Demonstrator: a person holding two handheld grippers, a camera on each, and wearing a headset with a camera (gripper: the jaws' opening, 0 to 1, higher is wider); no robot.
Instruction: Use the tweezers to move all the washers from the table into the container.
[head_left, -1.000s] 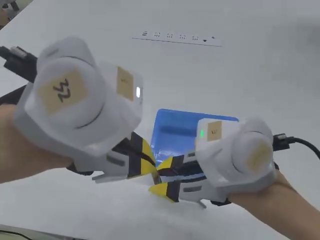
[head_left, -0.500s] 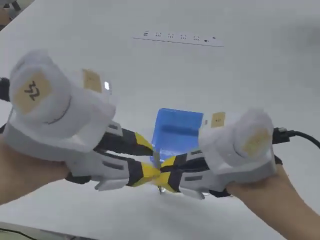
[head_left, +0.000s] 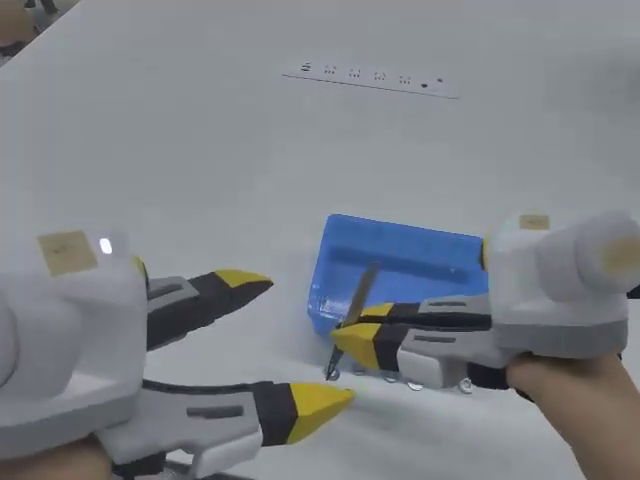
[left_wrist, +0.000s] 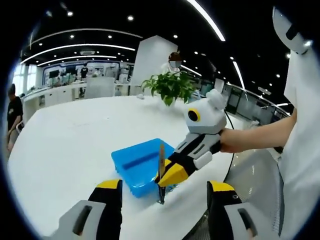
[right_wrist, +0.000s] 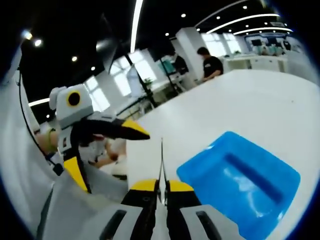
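Observation:
My right gripper (head_left: 347, 333) is shut on dark tweezers (head_left: 352, 315), which slant down with their tip close to the table in front of the blue container (head_left: 400, 258). Several small silver washers (head_left: 466, 386) lie on the white table under that gripper, beside the container's near wall. My left gripper (head_left: 300, 340) is open at the lower left, apart from the tweezers, with nothing between its yellow-tipped fingers. From the left gripper view, the right gripper (left_wrist: 175, 172) holds the tweezers (left_wrist: 161, 170) upright before the container (left_wrist: 137, 162). In the right gripper view the tweezers (right_wrist: 161, 162) rise from the shut right gripper (right_wrist: 161, 184).
A white power strip (head_left: 370, 78) lies far back on the white table (head_left: 200, 170). The left gripper (right_wrist: 100, 131) shows at the left of the right gripper view, near the container (right_wrist: 240, 182). People and a plant (left_wrist: 170, 85) are in the office background.
The left gripper has opened and drawn back down and to the left, away from the right gripper's tips. The tweezers stay in the right gripper, now clear to see.

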